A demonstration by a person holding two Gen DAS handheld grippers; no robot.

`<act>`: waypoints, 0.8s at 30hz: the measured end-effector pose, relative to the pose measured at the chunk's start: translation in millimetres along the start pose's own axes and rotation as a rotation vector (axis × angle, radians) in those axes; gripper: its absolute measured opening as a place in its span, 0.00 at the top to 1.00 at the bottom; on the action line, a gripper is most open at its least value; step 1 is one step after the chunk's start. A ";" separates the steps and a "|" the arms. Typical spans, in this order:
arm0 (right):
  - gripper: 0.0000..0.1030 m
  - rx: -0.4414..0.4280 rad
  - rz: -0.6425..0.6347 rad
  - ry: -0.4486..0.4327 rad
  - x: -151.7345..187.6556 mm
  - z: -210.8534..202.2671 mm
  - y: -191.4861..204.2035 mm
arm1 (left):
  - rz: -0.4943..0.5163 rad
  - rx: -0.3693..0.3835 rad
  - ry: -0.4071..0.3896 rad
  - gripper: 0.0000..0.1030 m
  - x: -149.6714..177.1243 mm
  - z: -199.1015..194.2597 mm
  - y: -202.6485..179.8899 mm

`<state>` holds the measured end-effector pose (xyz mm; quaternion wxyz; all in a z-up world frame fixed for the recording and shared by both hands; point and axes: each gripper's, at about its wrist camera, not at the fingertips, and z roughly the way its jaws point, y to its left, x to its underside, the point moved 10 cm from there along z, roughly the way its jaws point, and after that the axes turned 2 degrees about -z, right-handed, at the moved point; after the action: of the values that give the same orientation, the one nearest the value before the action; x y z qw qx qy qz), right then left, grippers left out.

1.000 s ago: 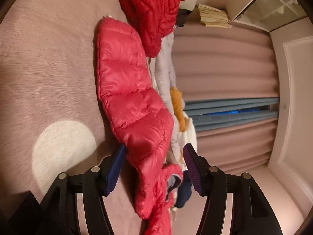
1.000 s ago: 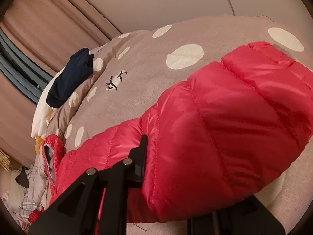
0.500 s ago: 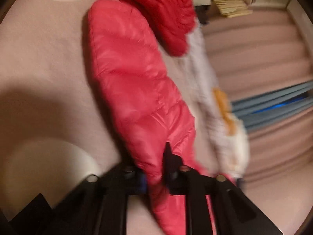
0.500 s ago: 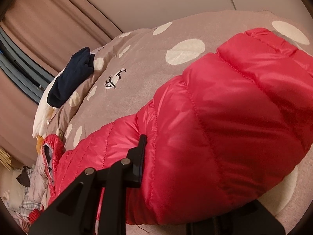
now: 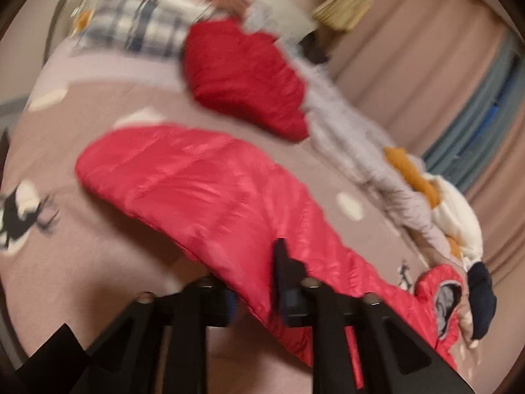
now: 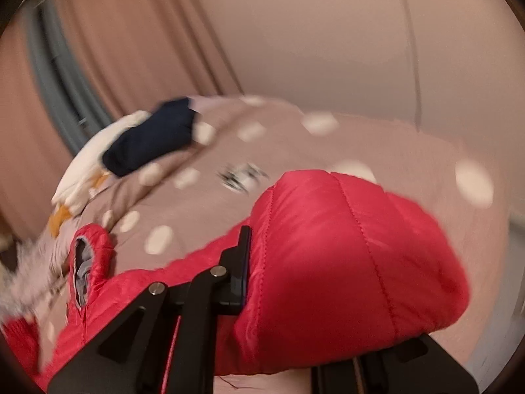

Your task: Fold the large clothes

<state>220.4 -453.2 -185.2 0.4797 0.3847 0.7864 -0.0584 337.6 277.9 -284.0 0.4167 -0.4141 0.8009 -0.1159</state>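
Presently, left wrist view, blurred. Item: bright red quilted puffer jacket [image 5: 210,190], lying across the middle of the frame on a dusty-pink bedspread with white dots [image 5: 65,262]. The left gripper [image 5: 259,295] sits at lower centre; its fingers [image 5: 280,272] have just been easing apart a little, yet red fabric is between them and looks pinched. Also on the bed: a darker red padded garment [image 5: 242,85] at upper centre, a pale grey garment [image 5: 354,138] running down the right, a checked cloth [image 5: 141,32] at upper left, a navy garment [image 5: 479,298] at lower right beside the jacket's grey-lined opening.

Right wrist view, also blurred. The same jacket [image 6: 344,262] fills the lower right, bulging over the right gripper [image 6: 295,282]. One finger [image 6: 241,262] shows pressed into the quilting; the other is hidden under the fabric. The fingers are pressed together on the jacket. Navy garment [image 6: 154,141] at upper left of the bedspread [image 6: 295,151].

Step in hand, by judgement: both ends of one edge gripped and lifted to begin a fold. Next move calls for carrying that edge across the jacket's body together, keeping it level, and laying it down flat before letting go.
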 end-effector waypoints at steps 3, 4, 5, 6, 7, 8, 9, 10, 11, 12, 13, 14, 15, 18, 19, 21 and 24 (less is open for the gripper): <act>0.88 -0.073 -0.105 -0.067 -16.2 -27.7 64.8 | -0.096 0.003 0.055 0.73 -0.3 8.5 27.1; 0.88 -0.119 -0.128 -0.080 -18.8 -36.3 87.5 | -0.154 0.004 0.085 0.65 -3.6 14.0 38.3; 0.88 -0.174 -0.148 -0.087 -20.0 -44.2 111.8 | -0.208 0.006 0.102 0.62 -5.3 16.1 46.6; 0.88 -0.232 -0.173 -0.084 -18.0 -51.3 139.0 | -0.250 0.019 0.107 0.60 -6.9 18.5 53.3; 0.88 -0.280 -0.215 -0.076 -12.8 -57.1 167.6 | -0.270 0.043 0.111 0.60 -8.8 22.6 57.0; 0.88 -0.308 -0.260 -0.068 -5.5 -60.7 190.6 | -0.284 0.074 0.113 0.60 -11.2 29.0 59.5; 0.88 -0.335 -0.325 -0.056 8.0 -63.4 220.1 | -0.301 0.090 0.108 0.60 -13.4 31.3 61.8; 0.88 -0.363 -0.394 -0.032 27.0 -63.9 248.8 | -0.322 0.091 0.099 0.62 -16.5 34.0 65.2; 0.86 -0.391 -0.443 -0.004 45.0 -63.1 269.4 | -0.325 0.096 0.104 0.65 -18.5 36.5 63.4; 0.84 -0.437 -0.489 0.050 72.5 -60.0 293.0 | -0.325 0.099 0.109 0.71 -19.7 38.2 63.5; 0.84 -0.471 -0.522 0.112 98.2 -54.9 309.3 | -0.329 0.097 0.112 0.77 -20.0 39.2 62.3; 0.81 -0.498 -0.563 0.189 128.3 -48.3 322.7 | -0.347 0.097 0.114 0.80 -19.9 41.8 64.4; 0.78 -0.512 -0.615 0.269 159.4 -41.7 331.5 | -0.363 0.104 0.116 0.83 -19.6 40.9 67.9; 0.71 -0.526 -0.697 0.397 212.4 -29.9 335.9 | -0.386 0.117 0.117 0.84 -19.8 40.5 67.1; 0.67 -0.538 -0.698 0.418 218.8 -31.3 332.6 | -0.377 0.114 0.112 0.84 -20.9 40.2 66.6; 0.45 -0.566 -0.666 0.419 212.5 -35.3 324.8 | -0.341 0.088 0.101 0.84 -21.2 37.0 66.8; 0.24 -0.553 -0.585 0.322 178.5 -45.0 318.8 | -0.273 0.040 0.085 0.84 -21.0 35.2 63.5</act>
<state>355.7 -112.2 -215.5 0.3991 0.0067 0.9132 0.0817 335.0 339.5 -327.8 0.3712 -0.5056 0.7513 -0.2051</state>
